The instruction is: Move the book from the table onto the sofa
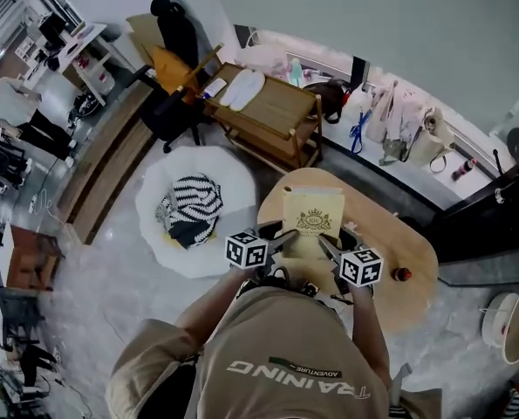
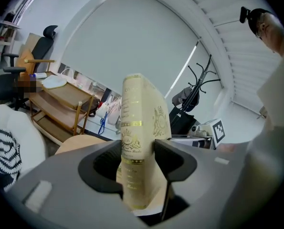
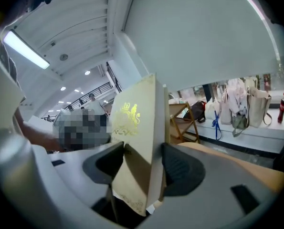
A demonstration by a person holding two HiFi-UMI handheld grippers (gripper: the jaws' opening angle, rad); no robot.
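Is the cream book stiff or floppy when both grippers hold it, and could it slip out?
Probably stiff: the book stands straight up from the left gripper, without sagging. Its cover looks smooth, so it might slip, though the right gripper also clamps it.

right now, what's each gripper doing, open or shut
left gripper: shut on the book
right gripper: shut on the book too

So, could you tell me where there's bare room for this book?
The round white sofa is bare along its edge nearest the oval wooden table, beside the black-and-white striped cushion, which crowds its left-centre. The table is bare beyond the cream gold-printed book, apart from a small red object.
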